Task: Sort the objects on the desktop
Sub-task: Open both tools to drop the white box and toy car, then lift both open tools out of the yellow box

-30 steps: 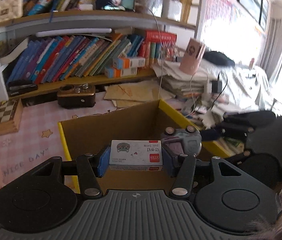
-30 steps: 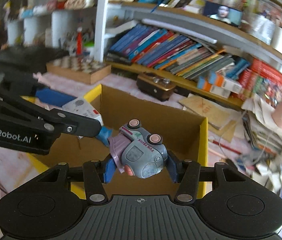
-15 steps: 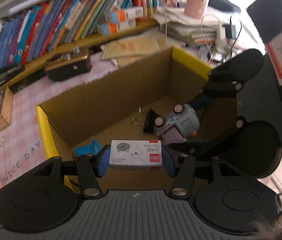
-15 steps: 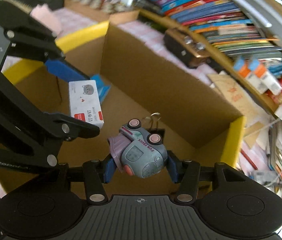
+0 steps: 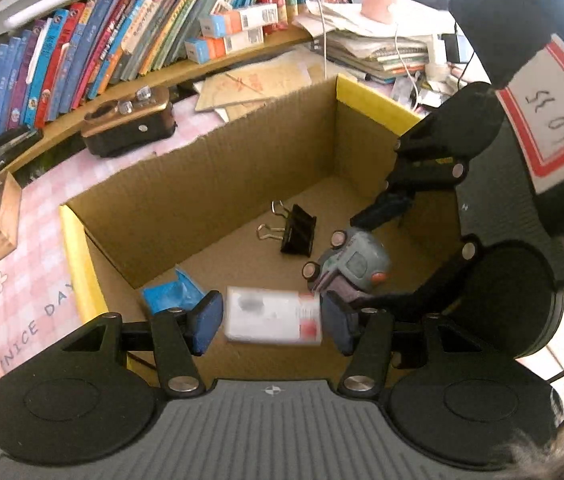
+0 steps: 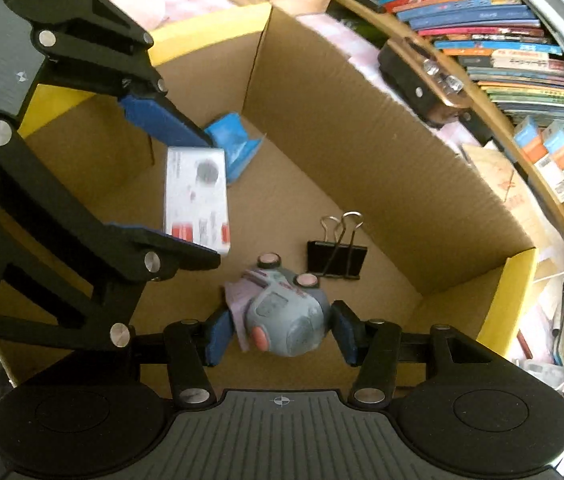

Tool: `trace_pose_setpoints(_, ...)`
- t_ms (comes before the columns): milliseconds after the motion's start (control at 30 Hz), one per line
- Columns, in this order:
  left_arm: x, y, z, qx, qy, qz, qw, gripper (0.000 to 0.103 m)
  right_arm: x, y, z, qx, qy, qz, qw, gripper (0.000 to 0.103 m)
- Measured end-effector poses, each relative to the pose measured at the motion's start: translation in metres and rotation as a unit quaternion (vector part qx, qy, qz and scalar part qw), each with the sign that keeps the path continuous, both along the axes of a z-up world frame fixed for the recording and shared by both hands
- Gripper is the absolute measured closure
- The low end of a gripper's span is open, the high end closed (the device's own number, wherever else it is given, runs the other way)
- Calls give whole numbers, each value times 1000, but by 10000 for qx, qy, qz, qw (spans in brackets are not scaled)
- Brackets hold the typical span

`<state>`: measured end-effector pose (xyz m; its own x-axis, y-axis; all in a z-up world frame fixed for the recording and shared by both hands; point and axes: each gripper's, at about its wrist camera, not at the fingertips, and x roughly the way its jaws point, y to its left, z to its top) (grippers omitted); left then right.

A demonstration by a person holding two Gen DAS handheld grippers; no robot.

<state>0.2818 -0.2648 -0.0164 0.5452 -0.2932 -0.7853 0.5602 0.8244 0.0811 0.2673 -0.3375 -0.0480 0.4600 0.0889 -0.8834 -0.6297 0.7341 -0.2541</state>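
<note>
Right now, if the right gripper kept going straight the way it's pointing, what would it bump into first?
Most likely the toy truck, sitting loose between its open fingers. Just beyond lies the black binder clip on the cardboard box floor. Depth is hard to judge here.

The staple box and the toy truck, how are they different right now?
The staple box is a flat white rectangle with red print; the toy truck is rounded, grey-blue, with pink wheels. The box sits between the left gripper pads and looks motion-blurred; the truck, between the right gripper pads, looks sharp. Both are over the cardboard box, with gaps beside them.
</note>
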Motion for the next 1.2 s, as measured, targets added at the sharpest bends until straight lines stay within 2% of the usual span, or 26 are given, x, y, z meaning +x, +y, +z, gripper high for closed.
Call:
trace_pose_setpoints(67, -4, 3, 7, -74, -118, 62, 9999, 38, 0, 0, 6, -23, -172, 17, 9998, 38)
trace_pose_setpoints(167, -12, 10, 21, -294, -279, 99, 9991, 31, -10, -3, 22, 79, -455, -32, 9989, 38)
trace_pose_setpoints(333, -31, 22, 47, -479, -783, 272, 9954, 20, -32, -16, 57, 492, -1050, -299, 9928, 38)
trace_pose_setpoints(400, -41, 30, 60, -687, -1034, 374, 9916, 20, -41, -20, 69, 689, -1333, -464, 9876, 38)
trace_pose_setpoints(533, -61, 46, 82, -1065, -1464, 670, 9812, 18, -70, -25, 93, 1235, -1968, -637, 9706, 38)
trace_pose_setpoints(667, -82, 59, 95, -1227, -1873, 931, 9701, 13, -98, -22, 111, 1421, -2561, -844, 9524, 38)
trace_pose_setpoints(800, -104, 71, 100, -1310, -2151, 1097, 9615, 11, -120, -24, 117, 1628, -2961, -1234, 9331, 38)
trace_pose_setpoints(967, -124, 91, 103, -1544, -2219, 1298, 9540, 7, -141, -28, 118, 1821, -3118, -1882, 9133, 38)
trace_pose_setpoints(1200, -149, 115, 100, -1581, -2269, 1366, 9513, 4, -166, -25, 109, 1961, -2973, -2644, 8962, 38)
